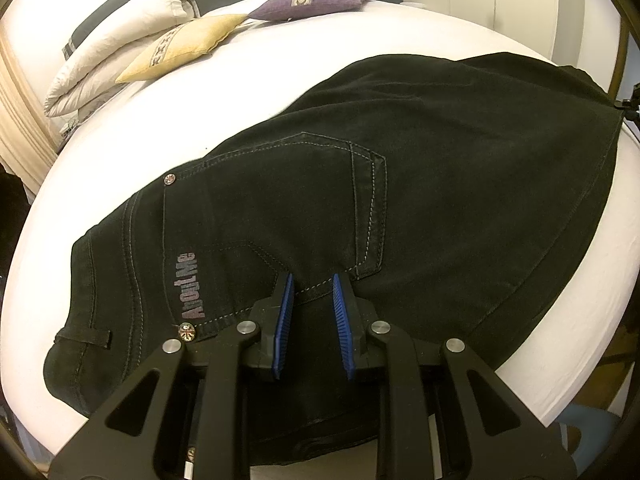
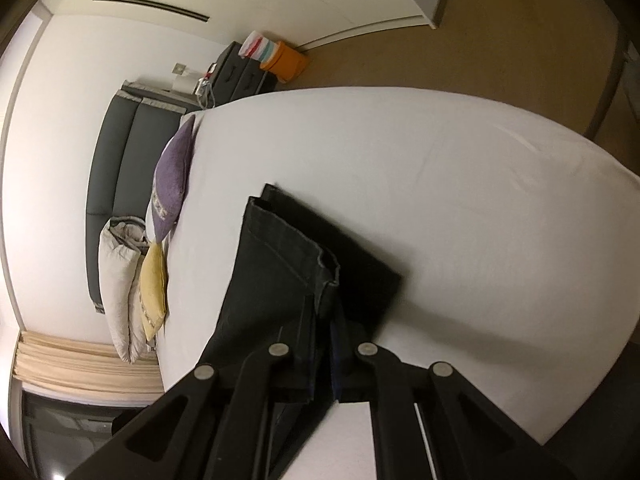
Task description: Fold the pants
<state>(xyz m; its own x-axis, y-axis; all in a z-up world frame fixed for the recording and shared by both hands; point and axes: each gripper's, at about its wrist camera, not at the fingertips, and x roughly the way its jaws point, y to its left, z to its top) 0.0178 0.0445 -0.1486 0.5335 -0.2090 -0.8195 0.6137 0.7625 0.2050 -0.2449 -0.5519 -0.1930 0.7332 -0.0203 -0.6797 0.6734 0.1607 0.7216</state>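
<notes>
Black jeans (image 1: 420, 184) lie on the white bed (image 1: 280, 80), waistband at the left, back pocket with "AboutMe" lettering facing up. My left gripper (image 1: 313, 280) is open just above the seat seam, blue pads (image 1: 285, 312) apart with cloth under them, holding nothing. In the right wrist view my right gripper (image 2: 326, 312) is shut on the hem ends of the jeans legs (image 2: 280, 264), which are lifted and hang over the sheet; the fingers are mostly hidden by the dark cloth.
A purple cushion (image 1: 312, 0), a yellow cushion (image 1: 180, 48) and a folded white duvet (image 1: 108, 52) lie at the head of the bed by the grey headboard (image 2: 116, 168). An orange bin (image 2: 284, 62) and dark drawers stand on the floor beyond the bed.
</notes>
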